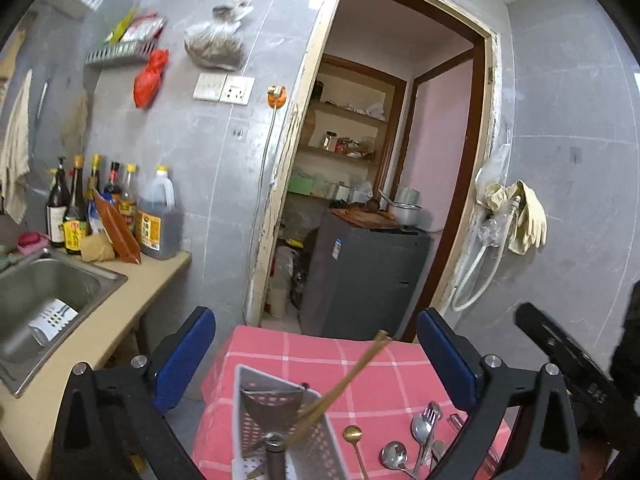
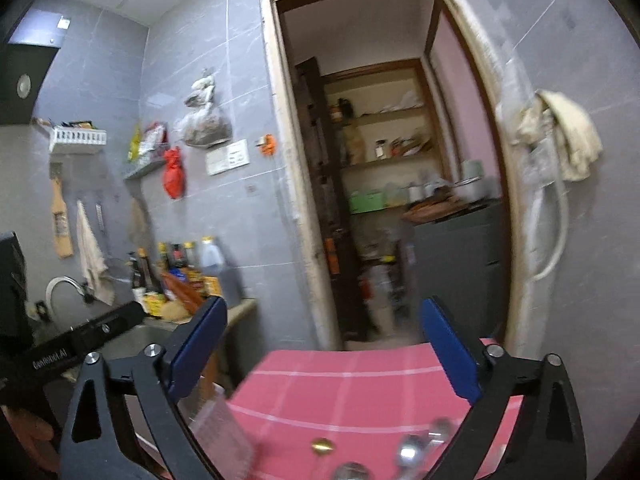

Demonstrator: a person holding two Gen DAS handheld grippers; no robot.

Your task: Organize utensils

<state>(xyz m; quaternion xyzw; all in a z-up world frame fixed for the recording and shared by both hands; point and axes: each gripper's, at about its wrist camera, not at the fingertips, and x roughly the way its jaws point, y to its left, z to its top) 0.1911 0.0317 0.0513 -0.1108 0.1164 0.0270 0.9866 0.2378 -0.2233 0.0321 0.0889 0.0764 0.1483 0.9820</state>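
A white perforated utensil basket [image 1: 320, 436] lies on the pink checked tablecloth [image 1: 360, 364], low in the left wrist view. It holds a metal spatula [image 1: 268, 416] and wooden chopsticks [image 1: 348, 372] that stick up and to the right. Right of it lie a gold spoon [image 1: 353, 434] and several steel spoons and a fork [image 1: 424, 428]. My left gripper [image 1: 316, 352] is open above them, nothing between its blue pads. My right gripper [image 2: 324, 344] is open too, above the cloth [image 2: 360, 384]; the basket [image 2: 224, 428], gold spoon [image 2: 322, 447] and steel cutlery [image 2: 416, 446] show blurred below it.
A counter [image 1: 132, 304] with a steel sink [image 1: 48, 292] and sauce bottles [image 1: 116, 208] runs along the left. Ahead, a doorway [image 1: 384, 160] opens onto shelves and a dark cabinet [image 1: 360, 276]. Gloves and a hose [image 1: 516, 216] hang on the right wall. The other gripper [image 1: 568, 356] shows at the right edge.
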